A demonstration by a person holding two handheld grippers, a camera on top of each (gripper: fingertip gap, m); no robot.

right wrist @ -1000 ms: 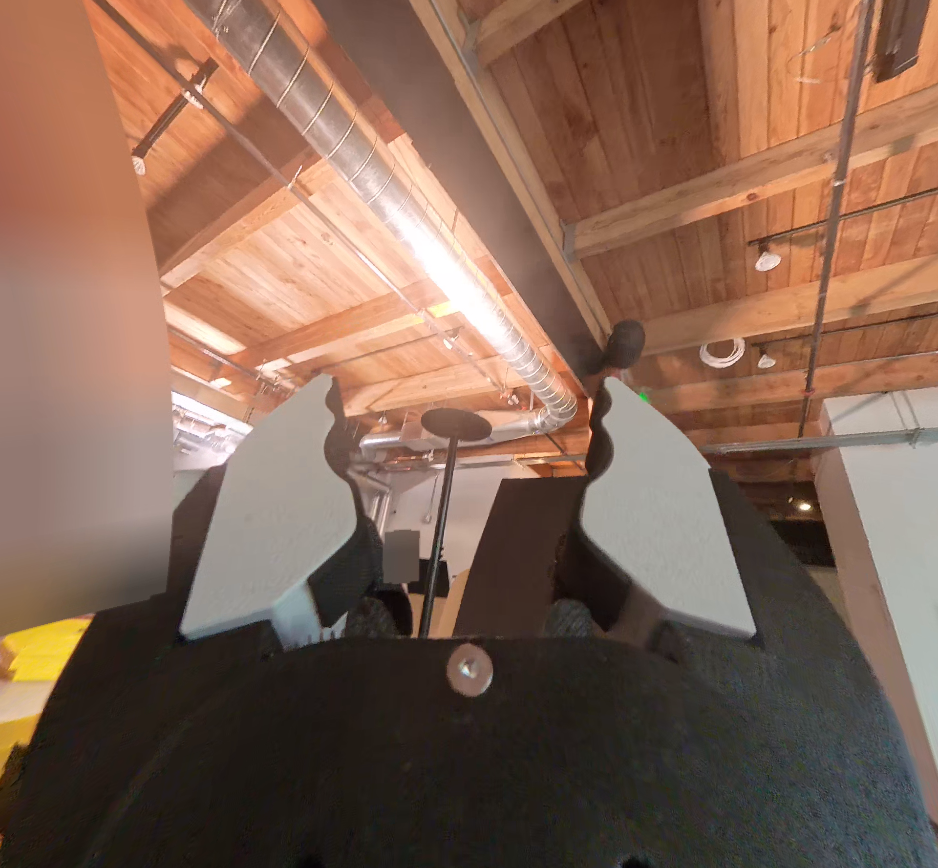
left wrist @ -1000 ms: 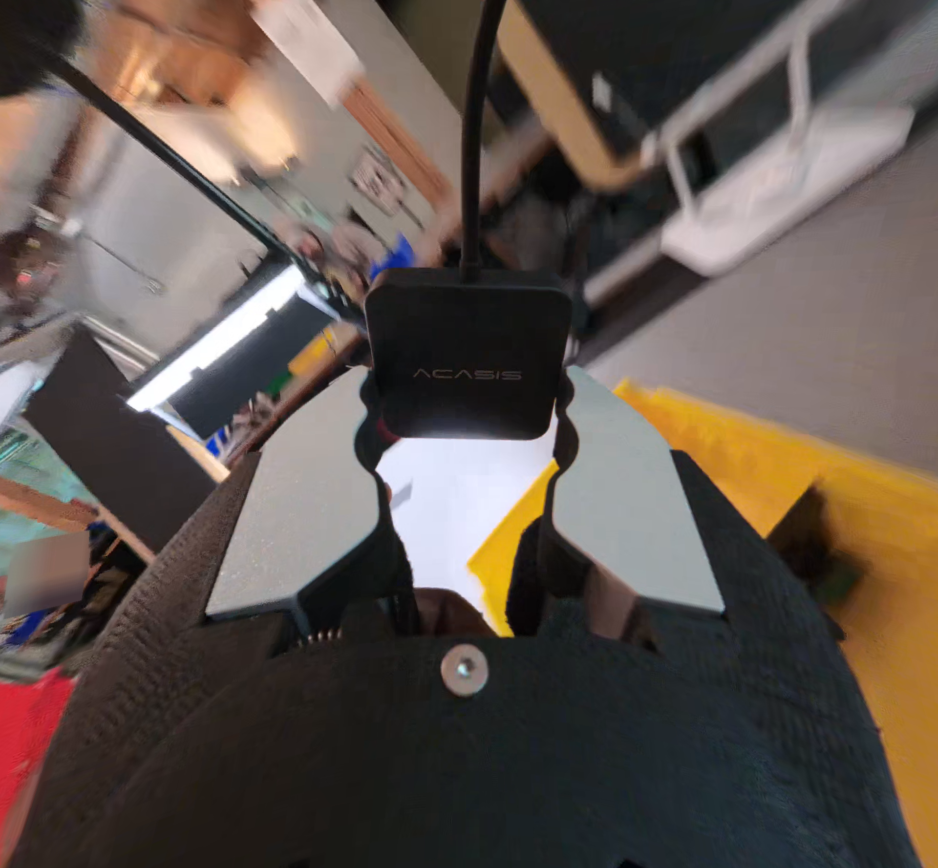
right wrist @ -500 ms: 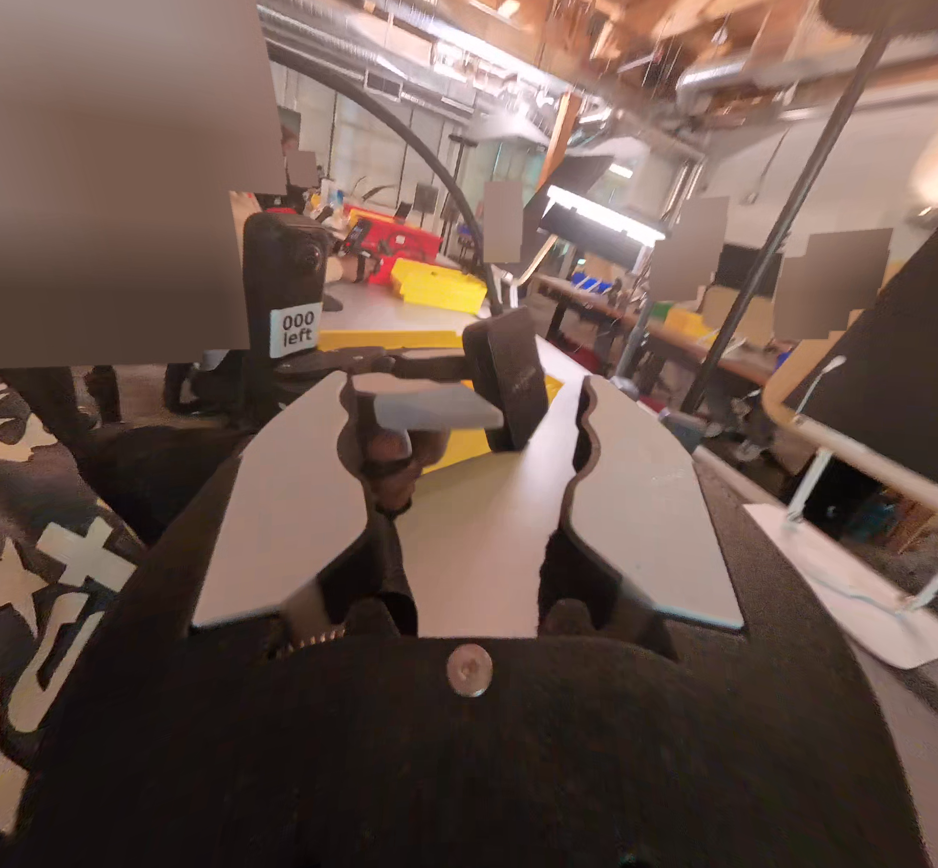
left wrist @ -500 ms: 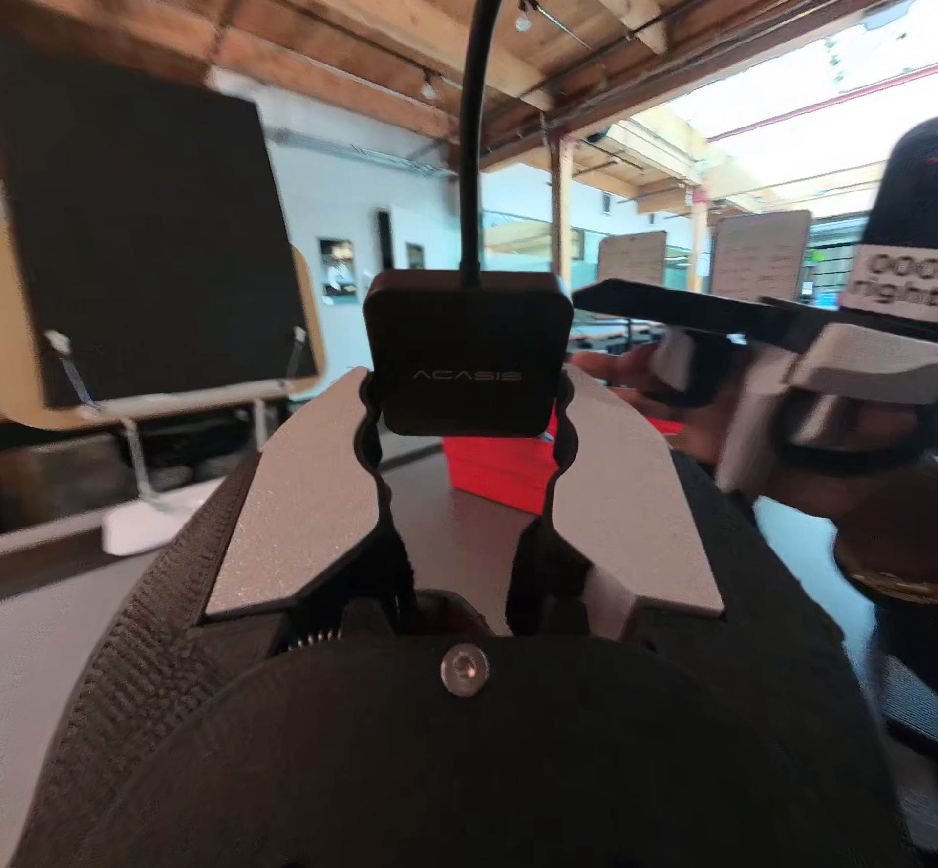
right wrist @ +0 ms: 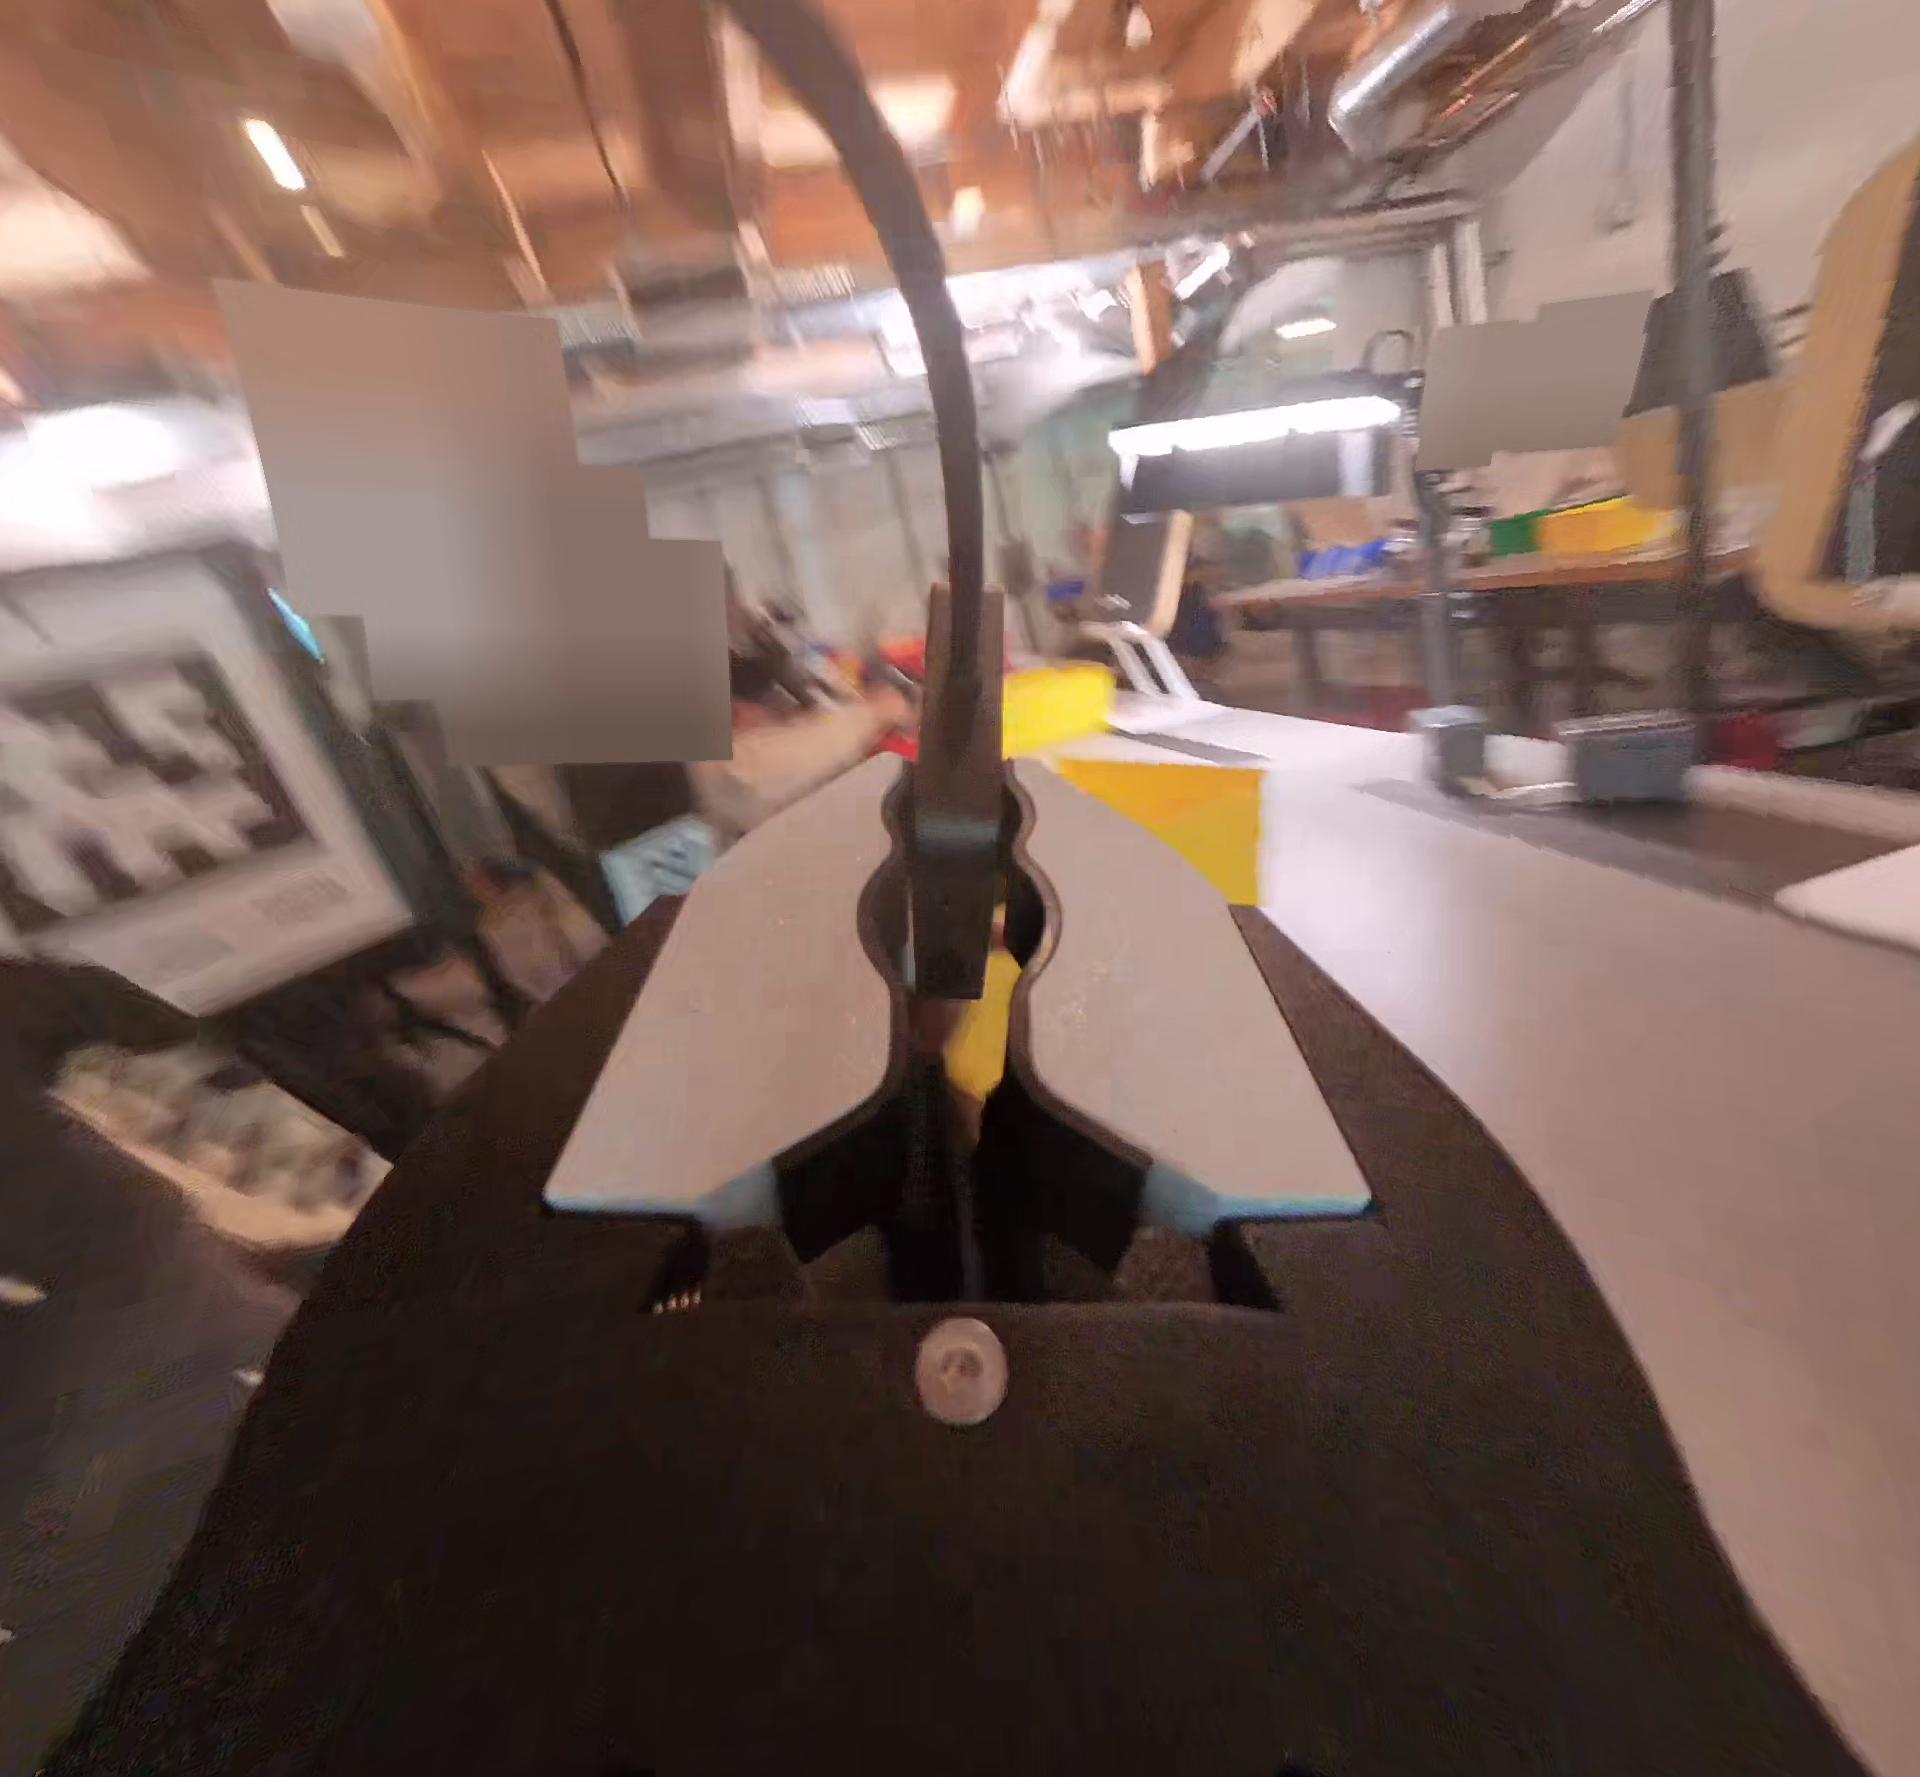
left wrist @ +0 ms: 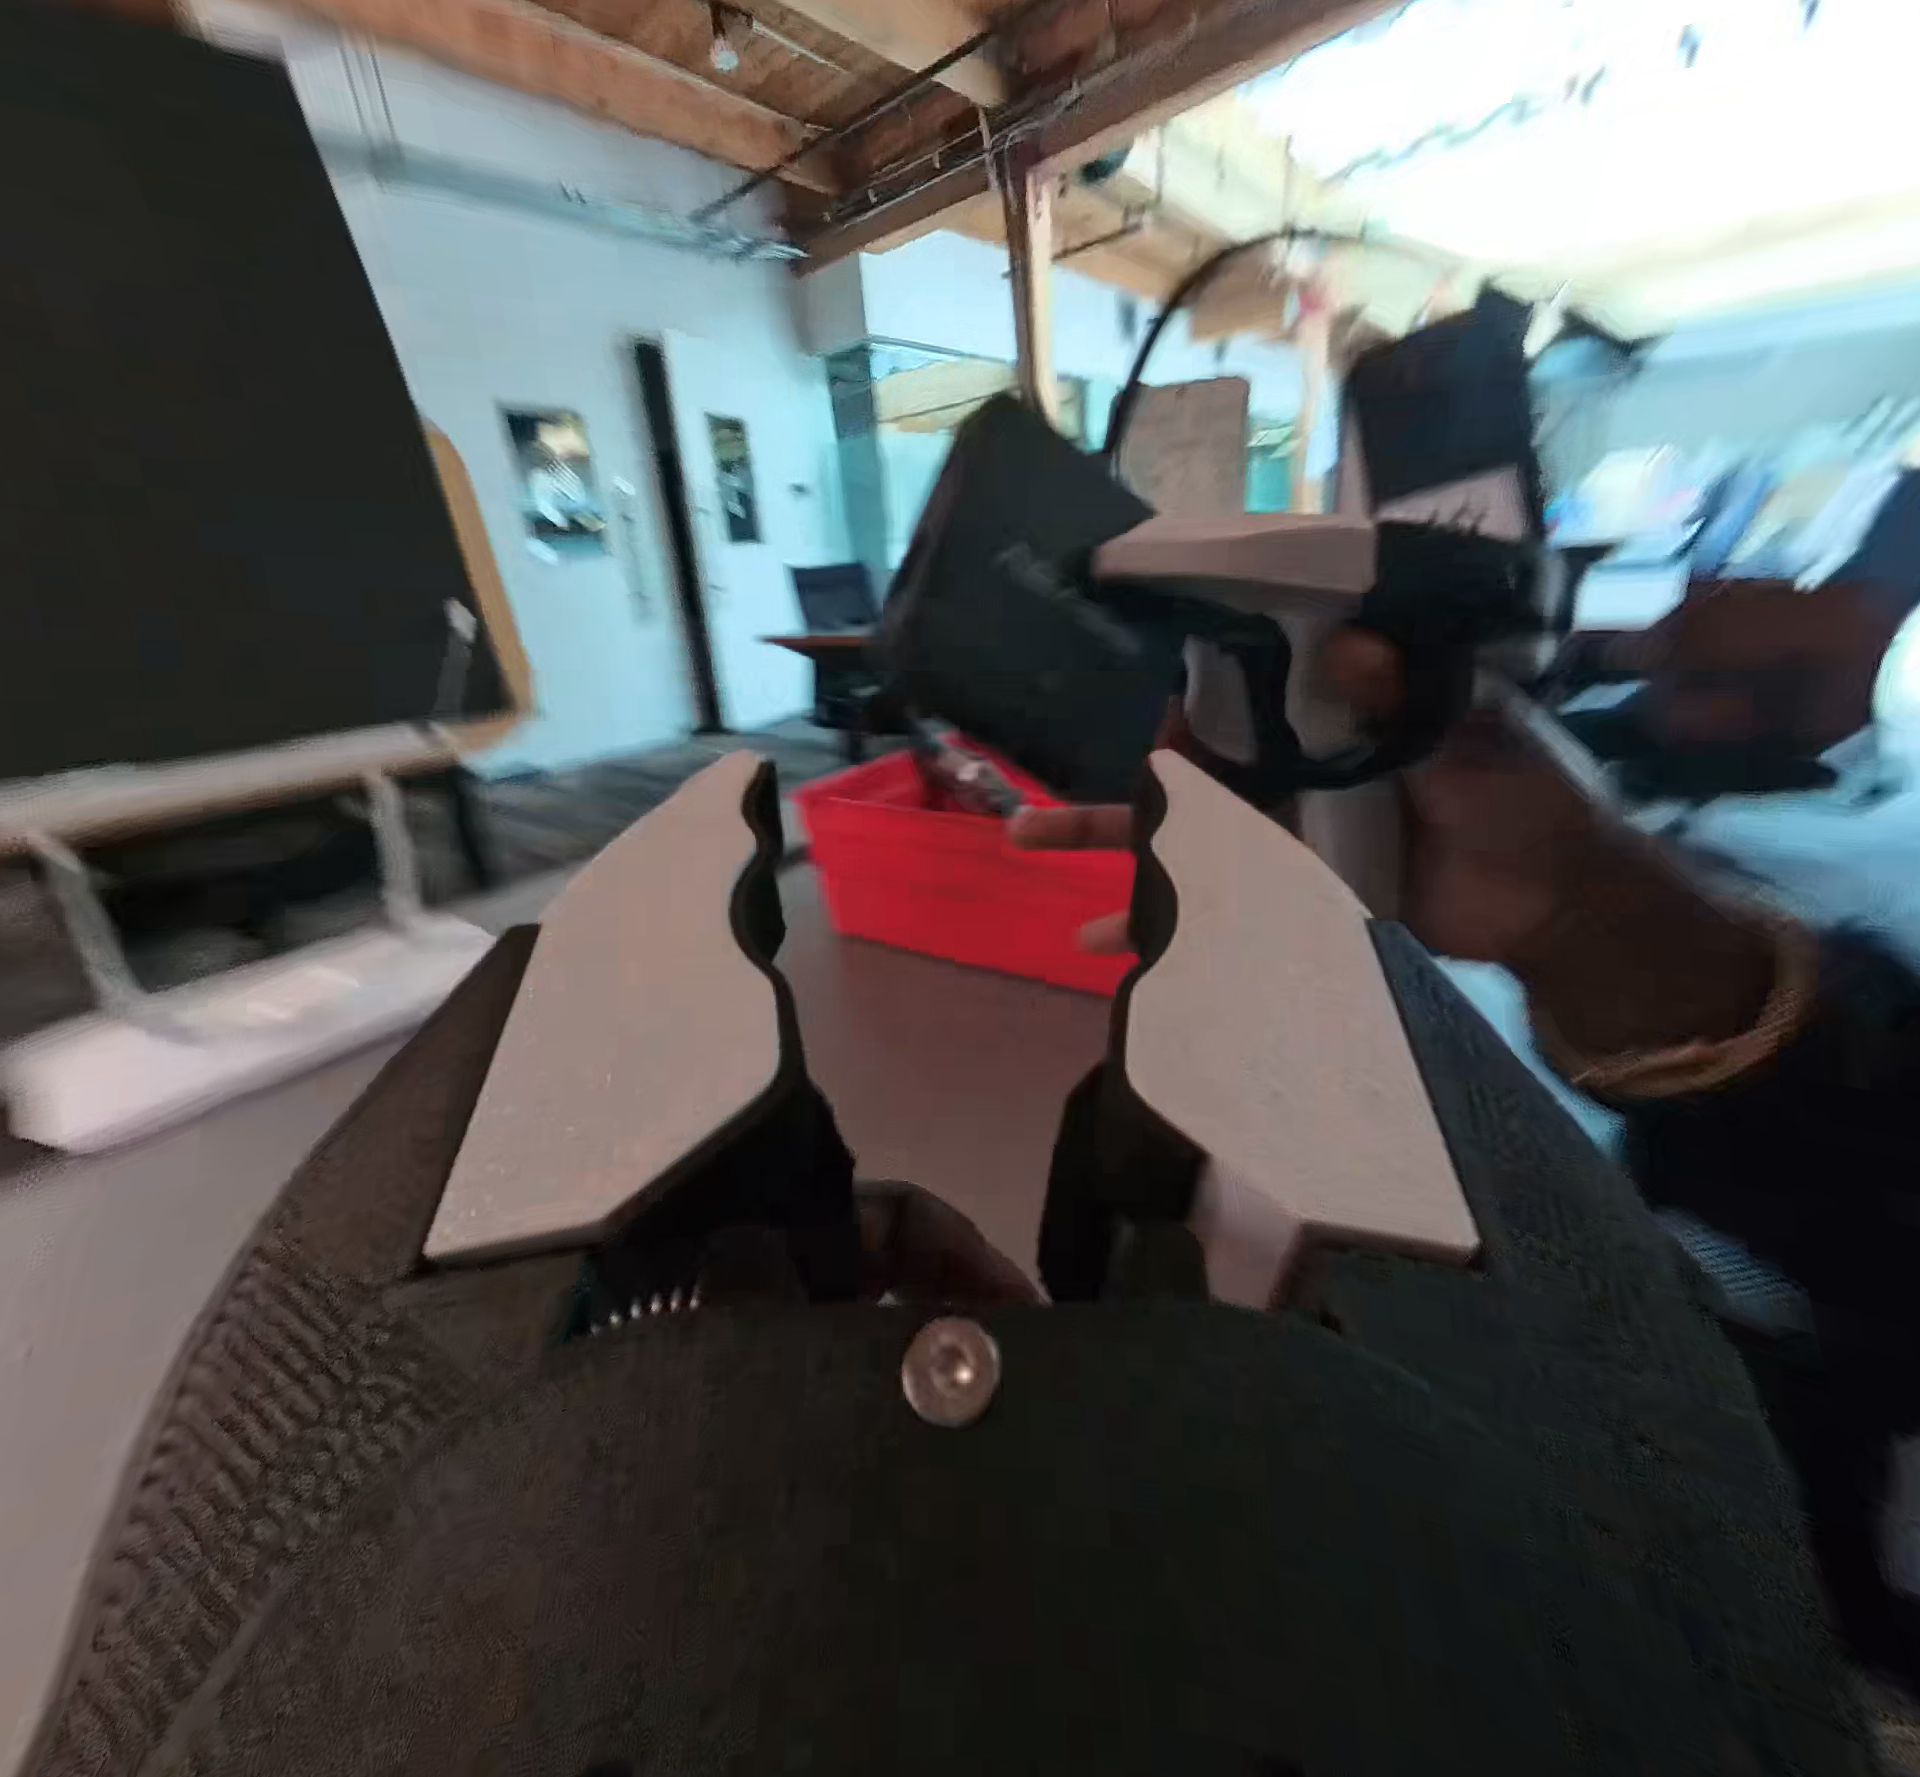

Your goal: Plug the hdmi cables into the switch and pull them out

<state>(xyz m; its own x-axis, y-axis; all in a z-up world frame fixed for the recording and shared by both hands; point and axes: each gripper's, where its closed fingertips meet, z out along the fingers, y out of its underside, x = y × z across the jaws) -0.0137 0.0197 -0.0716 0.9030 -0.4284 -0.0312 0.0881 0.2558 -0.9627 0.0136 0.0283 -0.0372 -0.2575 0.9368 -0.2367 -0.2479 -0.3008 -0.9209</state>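
Observation:
The black square switch [left wrist: 1023, 605] with its black cable [left wrist: 1153, 345] is held in the air by my right gripper [left wrist: 1132, 574], seen side-on in the left wrist view. In the right wrist view my right gripper [right wrist: 954, 797] is shut on the switch [right wrist: 951, 854], seen edge-on, with the cable [right wrist: 935, 273] arching up and left. My left gripper [left wrist: 951, 782] is open and empty, below and left of the switch.
A red bin [left wrist: 956, 880] with dark items stands on the grey table [left wrist: 935, 1041] ahead of my left gripper. A person's hand [left wrist: 1538, 896] holds the right gripper. Yellow bins [right wrist: 1164, 818] lie on the table. A black board on a white stand [left wrist: 208, 397] is at the left.
My left gripper has let go of the switch and opened. My right gripper has closed on the switch and taken it. Both views have swung.

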